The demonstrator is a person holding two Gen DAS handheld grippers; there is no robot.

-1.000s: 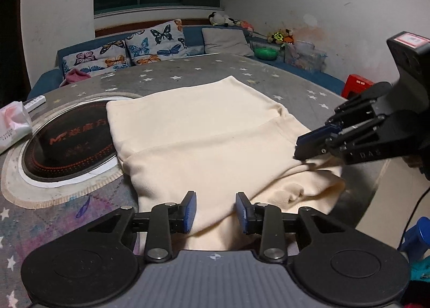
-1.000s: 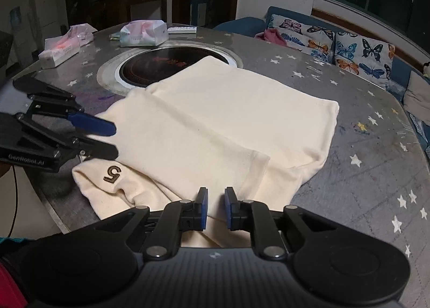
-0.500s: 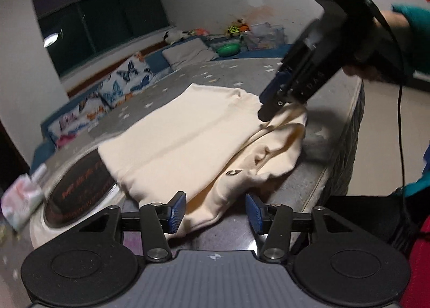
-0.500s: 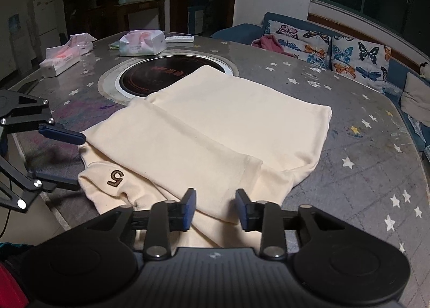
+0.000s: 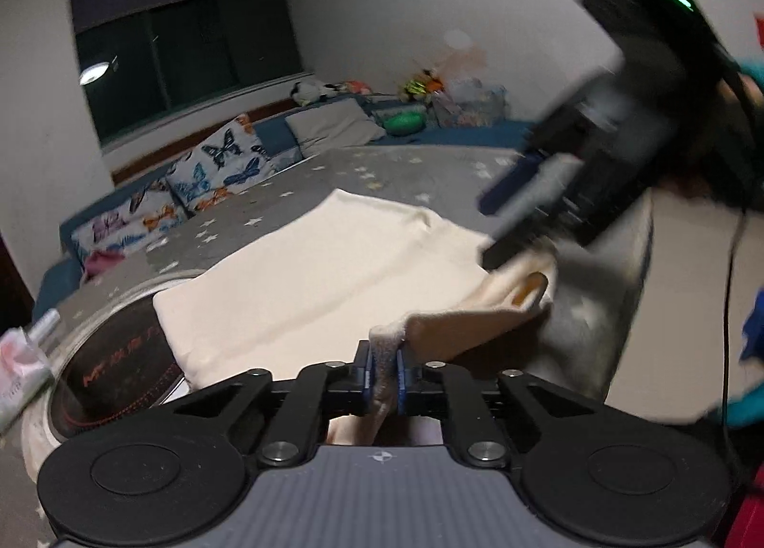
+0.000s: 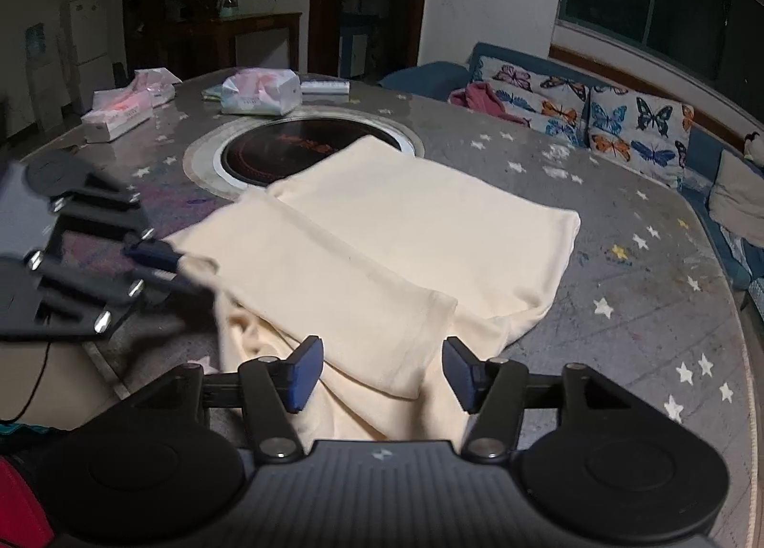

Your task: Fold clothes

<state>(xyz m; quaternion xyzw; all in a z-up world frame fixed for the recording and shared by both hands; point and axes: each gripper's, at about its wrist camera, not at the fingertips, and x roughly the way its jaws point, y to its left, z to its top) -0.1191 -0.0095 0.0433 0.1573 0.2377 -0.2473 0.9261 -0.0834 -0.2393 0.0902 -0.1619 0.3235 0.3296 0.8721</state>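
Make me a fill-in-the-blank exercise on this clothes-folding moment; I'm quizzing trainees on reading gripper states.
1. The left gripper is shut on the ____-coloured garment.
2. The right gripper has its jaws ____.
3. The far corner of the garment overlaps a round black ____ set into the table.
4. The sofa cushions are printed with ____.

Missing words: cream; open; cooktop; butterflies

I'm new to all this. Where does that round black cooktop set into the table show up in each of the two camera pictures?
Left wrist view: the cooktop sits at lower left, partly under the cream garment.
Right wrist view: the cooktop is upper centre-left, beyond the garment's far corner.
Shared landmark: the butterfly cushions.
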